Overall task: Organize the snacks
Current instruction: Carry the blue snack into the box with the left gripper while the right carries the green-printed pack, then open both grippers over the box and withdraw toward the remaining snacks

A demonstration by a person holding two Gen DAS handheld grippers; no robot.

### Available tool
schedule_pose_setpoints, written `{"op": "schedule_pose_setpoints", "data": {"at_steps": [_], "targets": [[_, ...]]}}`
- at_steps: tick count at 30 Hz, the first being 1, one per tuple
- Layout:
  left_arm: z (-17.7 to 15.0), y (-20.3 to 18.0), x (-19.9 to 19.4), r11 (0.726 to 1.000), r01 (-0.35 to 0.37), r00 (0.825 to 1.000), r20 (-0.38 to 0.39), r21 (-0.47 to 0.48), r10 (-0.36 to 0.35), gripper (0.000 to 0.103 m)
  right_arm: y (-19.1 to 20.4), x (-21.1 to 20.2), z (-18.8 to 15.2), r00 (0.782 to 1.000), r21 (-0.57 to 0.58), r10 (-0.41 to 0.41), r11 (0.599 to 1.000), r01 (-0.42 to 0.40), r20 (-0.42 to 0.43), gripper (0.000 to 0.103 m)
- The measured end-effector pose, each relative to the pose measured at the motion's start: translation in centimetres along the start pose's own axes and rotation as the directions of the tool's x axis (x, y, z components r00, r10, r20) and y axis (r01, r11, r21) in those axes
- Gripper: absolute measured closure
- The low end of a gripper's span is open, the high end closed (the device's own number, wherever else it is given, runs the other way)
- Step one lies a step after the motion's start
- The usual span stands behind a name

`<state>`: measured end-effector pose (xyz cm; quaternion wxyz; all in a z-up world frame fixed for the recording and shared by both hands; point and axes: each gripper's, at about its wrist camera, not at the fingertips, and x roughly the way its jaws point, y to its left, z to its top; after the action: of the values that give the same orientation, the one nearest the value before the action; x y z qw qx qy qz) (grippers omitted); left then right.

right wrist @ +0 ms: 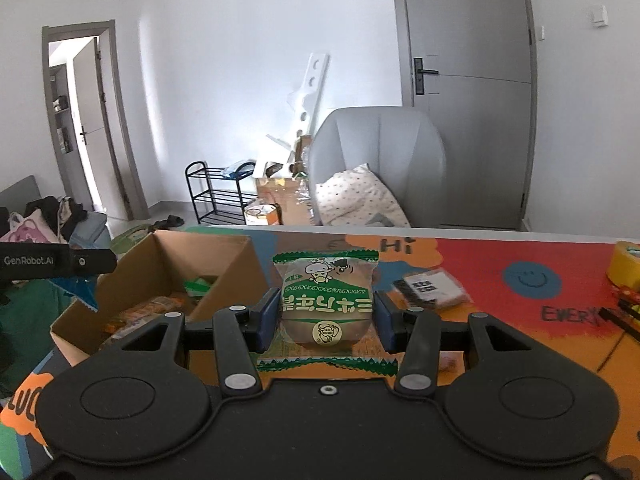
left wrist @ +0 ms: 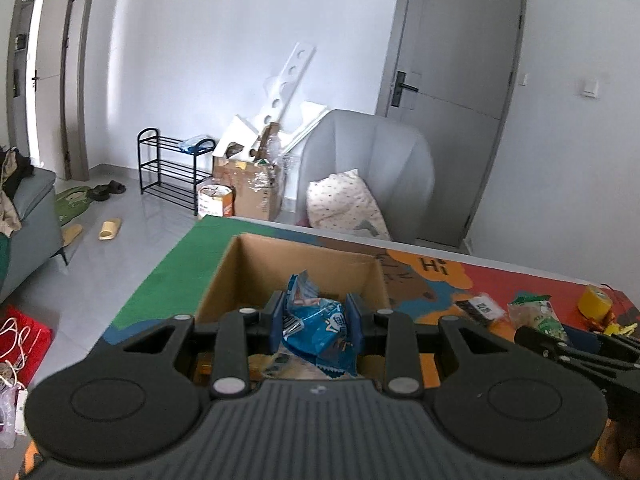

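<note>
The left tool [left wrist: 316, 320] pinches a crinkled blue snack bag [left wrist: 320, 328] above the open cardboard box [left wrist: 256, 260]. Right of the box, the right tool [right wrist: 326, 316] grips a green-and-clear snack packet [right wrist: 328, 300] over the tabletop [right wrist: 500, 256], whose far edge lies beyond the box.

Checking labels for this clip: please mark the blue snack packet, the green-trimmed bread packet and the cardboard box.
blue snack packet [left wrist: 320, 326], left wrist view, printed front between the gripper fingers.
green-trimmed bread packet [right wrist: 327, 300], right wrist view, green label band.
cardboard box [right wrist: 160, 260], right wrist view, inner far wall.
</note>
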<state>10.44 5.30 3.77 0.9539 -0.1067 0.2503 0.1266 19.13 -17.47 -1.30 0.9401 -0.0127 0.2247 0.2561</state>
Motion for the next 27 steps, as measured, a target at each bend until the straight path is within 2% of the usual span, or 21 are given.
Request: {"op": "schedule_pose_setpoints", "data": {"at_steps": [14, 20, 25, 27], "targets": [[-0.3, 3.5, 1.0, 0.998, -0.045, 0.998, -0.037, -0.050, 0.043, 0.071, 3.5, 1.6, 0.8, 0.997, -0.043, 0.071, 0.997, -0.071, -0.012, 0.057], [-0.4, 4.5, 0.6, 0.996, -0.057, 0.998, -0.039, -0.062, 0.055, 0.067, 5.2, 2.5, 1.2, 0.994, -0.059, 0.108, 0.992, -0.109, -0.023, 0.057], [-0.4, 5.6, 0.5, 0.994, -0.076, 0.996, -0.041, -0.078, 0.073, 0.053, 7.0, 3.1, 1.5, 0.990, -0.078, 0.139, 0.987, -0.141, -0.028, 0.056], [-0.5, 6.1, 0.4, 0.993, -0.084, 0.996, -0.037, -0.081, 0.081, 0.045, 7.8, 3.3, 1.7, 0.988, -0.087, 0.151, 0.984, -0.153, -0.030, 0.056]]}}
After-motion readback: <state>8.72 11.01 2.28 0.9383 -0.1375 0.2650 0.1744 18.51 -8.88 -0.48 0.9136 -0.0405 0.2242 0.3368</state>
